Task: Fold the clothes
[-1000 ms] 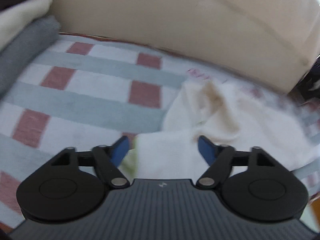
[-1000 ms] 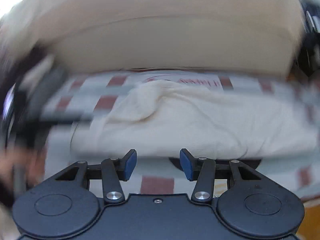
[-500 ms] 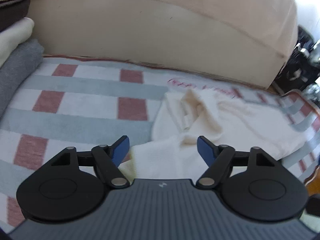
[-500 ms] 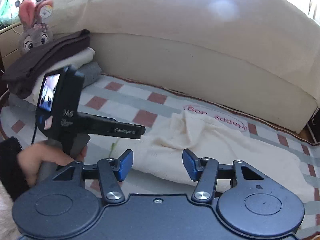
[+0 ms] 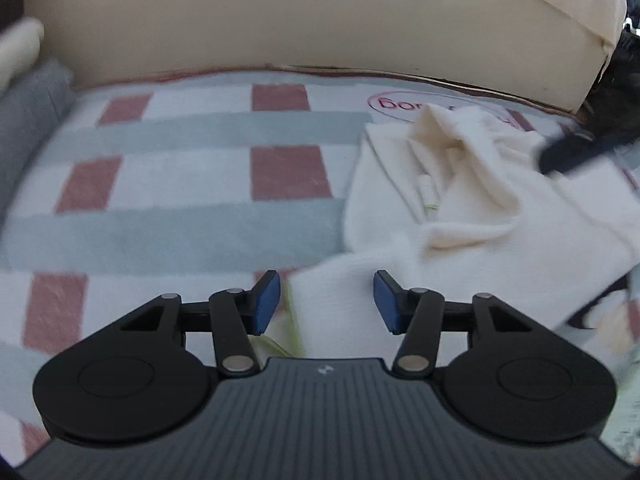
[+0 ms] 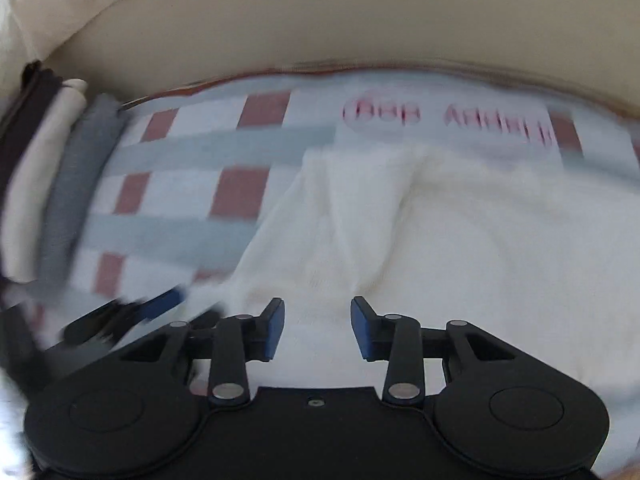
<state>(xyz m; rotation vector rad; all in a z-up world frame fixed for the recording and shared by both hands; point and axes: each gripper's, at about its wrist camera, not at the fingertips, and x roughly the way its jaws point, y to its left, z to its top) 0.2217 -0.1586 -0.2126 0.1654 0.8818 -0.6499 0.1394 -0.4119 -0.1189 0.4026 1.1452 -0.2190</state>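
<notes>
A crumpled cream knit garment (image 5: 472, 208) lies on the checked blanket (image 5: 192, 200), right of centre in the left wrist view. My left gripper (image 5: 326, 300) stands open low over the garment's near left corner, nothing between its blue pads. In the right wrist view the same cream garment (image 6: 440, 240) fills the middle and right, and my right gripper (image 6: 317, 328) hangs open just above its near part. The left gripper shows there as a blurred dark shape with a blue pad (image 6: 160, 306) at lower left. The right gripper appears as a dark blur (image 5: 576, 152) over the garment's far right.
A beige sofa back (image 5: 320, 20) rises behind the blanket. Folded clothes are stacked at the left: a grey piece (image 6: 80, 188), a cream piece (image 6: 40, 168) and a dark one (image 6: 24, 112). A red printed logo (image 6: 448, 120) marks the blanket's far side.
Both grippers have dropped lower and closer to the cream garment. The right gripper swung down and left; both stay open.
</notes>
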